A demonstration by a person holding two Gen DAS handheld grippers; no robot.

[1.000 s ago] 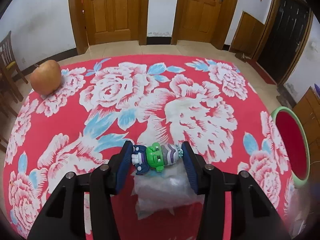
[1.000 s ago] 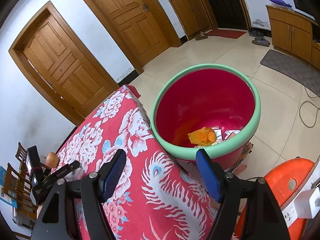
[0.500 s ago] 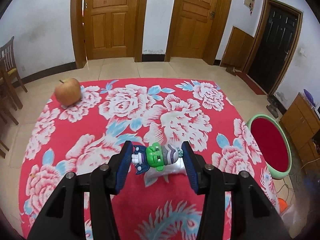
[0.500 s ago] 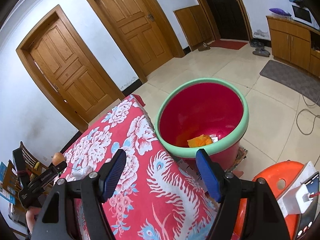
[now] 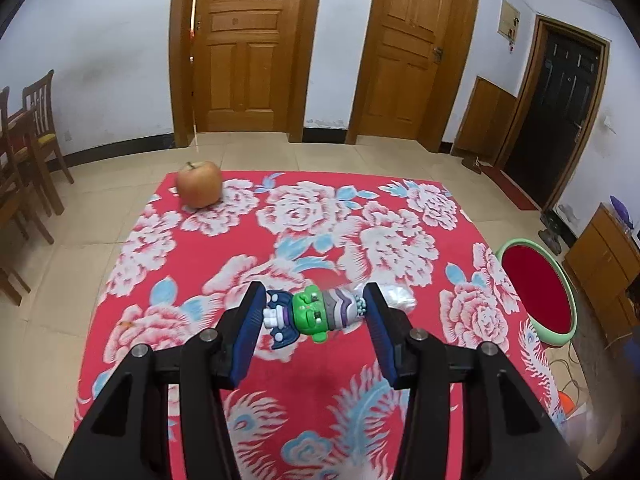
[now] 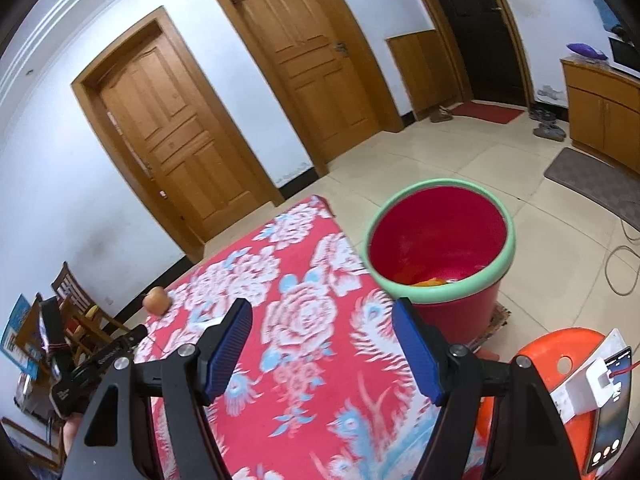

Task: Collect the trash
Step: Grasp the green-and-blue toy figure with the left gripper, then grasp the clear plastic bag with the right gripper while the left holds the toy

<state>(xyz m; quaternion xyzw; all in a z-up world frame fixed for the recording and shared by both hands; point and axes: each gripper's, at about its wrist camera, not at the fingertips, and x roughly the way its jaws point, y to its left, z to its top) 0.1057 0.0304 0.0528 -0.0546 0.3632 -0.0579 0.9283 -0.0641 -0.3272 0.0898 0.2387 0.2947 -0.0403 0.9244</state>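
I have the left hand-held gripper [image 5: 316, 314] clamped on a small green-faced toy figure [image 5: 314, 312], held sideways between the blue pads so its head and feet bear on them and it can't slip. It hangs above the near half of the desk [image 5: 248, 240], which is covered in a red floral cloth. A crumpled clear plastic bag [image 5: 394, 298] lies on the desk just behind the right pad. The right hand-held gripper [image 6: 322, 350] stands wide apart and empty, free for the next pickup. The red bin [image 6: 440, 248] with a green rim sits on the floor off the desk's right edge, already holding orange scraps. Compared with a second ago, both grippers have lifted: the desk looks smaller, and the apple [image 5: 199, 184] at the far left corner sits closer to centre.
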